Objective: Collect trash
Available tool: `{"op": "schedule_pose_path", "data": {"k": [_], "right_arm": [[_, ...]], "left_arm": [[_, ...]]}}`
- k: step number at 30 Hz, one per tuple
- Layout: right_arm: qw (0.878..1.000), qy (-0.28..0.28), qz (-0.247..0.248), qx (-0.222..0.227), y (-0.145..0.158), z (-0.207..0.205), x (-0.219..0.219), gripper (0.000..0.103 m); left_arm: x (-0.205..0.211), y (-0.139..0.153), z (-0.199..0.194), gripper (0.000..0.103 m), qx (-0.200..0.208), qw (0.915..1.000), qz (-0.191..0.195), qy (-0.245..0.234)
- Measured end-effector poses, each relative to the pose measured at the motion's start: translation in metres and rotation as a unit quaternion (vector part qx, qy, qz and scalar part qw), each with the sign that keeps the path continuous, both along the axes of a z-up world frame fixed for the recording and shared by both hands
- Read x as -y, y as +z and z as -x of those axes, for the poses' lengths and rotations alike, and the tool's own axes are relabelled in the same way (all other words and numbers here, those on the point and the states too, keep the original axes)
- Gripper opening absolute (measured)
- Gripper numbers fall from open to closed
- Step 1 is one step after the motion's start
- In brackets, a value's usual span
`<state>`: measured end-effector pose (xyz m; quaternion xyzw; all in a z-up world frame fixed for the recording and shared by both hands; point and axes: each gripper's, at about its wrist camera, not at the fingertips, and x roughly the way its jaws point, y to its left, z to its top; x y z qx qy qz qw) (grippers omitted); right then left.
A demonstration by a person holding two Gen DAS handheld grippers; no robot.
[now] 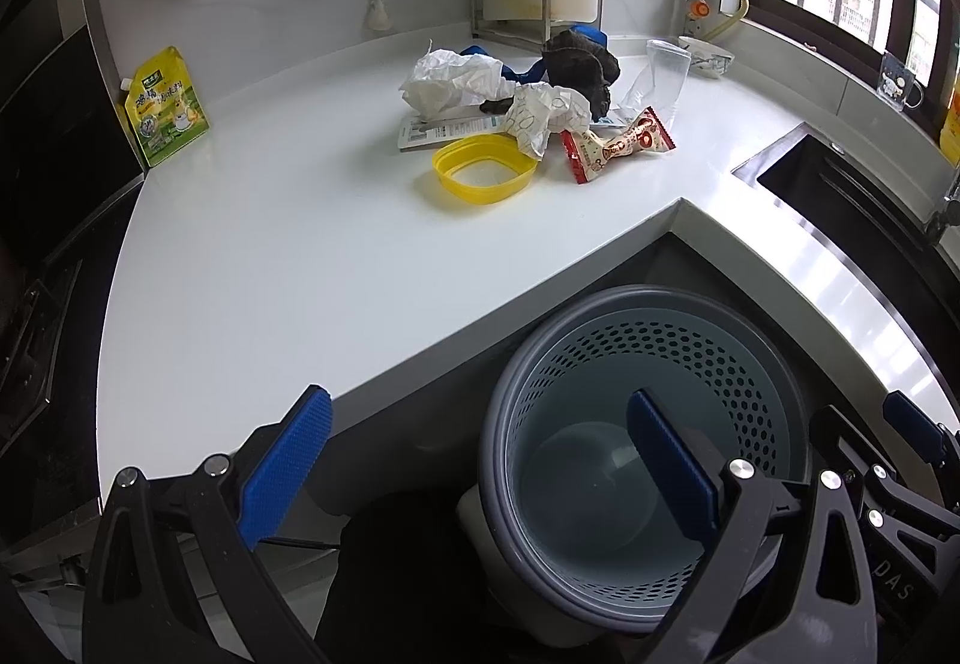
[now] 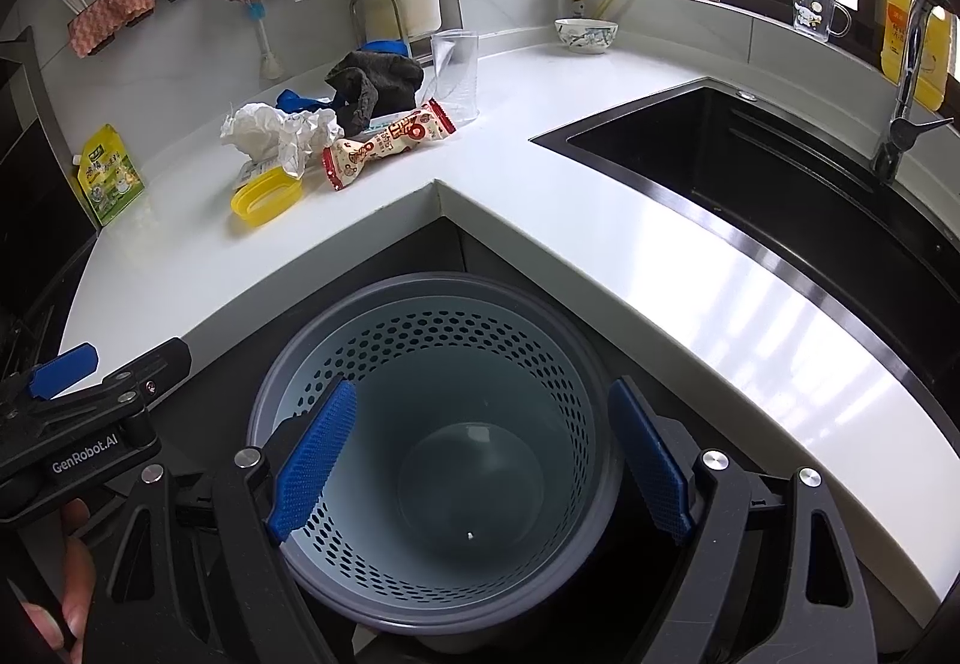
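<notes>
White kitchen counter (image 1: 288, 244) wraps an inside corner, with a dark sink (image 2: 750, 172) set into its right arm under a window. A round grey perforated waste bin (image 2: 432, 622) stands on the floor in the notch of that corner, its mouth facing straight up, just beside both counter edges.

Trash lies in a loose cluster near the back wall, well apart from the counter's front edge. A red and cream snack wrapper (image 2: 384, 141) lies flat, its long axis running diagonally from front left to back right. A yellow plastic lid (image 2: 264, 196) sits open side up at the front of the pile. Crumpled white paper (image 2: 282, 132) lies behind the lid, a dark cloth (image 2: 378, 81) behind that, and a clear plastic cup (image 2: 456, 69) stands upright at the right end. A green and yellow pouch (image 1: 165, 108) leans at the far left.

Bare counter stretches between the pile and the front edge.

Both grippers hover above the bin. The left gripper (image 1: 474, 463) and the right gripper (image 2: 480, 454) each have their blue pads spread wide, holding nothing.
</notes>
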<state>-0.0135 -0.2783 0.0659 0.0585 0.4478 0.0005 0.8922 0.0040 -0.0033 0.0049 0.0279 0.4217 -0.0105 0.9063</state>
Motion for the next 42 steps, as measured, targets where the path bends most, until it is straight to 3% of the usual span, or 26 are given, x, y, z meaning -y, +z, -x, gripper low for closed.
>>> {"op": "schedule_pose_path", "data": {"k": [21,42], "right_arm": [[1.000,-0.008,-0.004,0.029,0.010,-0.034,0.013,0.082],[0.999,-0.021,-0.007,0.026,0.006,-0.038,0.019,0.082]], "left_arm": [[0.006,0.018,-0.050,0.097,0.023,0.9997,0.012,-0.001],[0.007,0.012,-0.054,0.097,0.014,0.9997,0.020,0.001]]}}
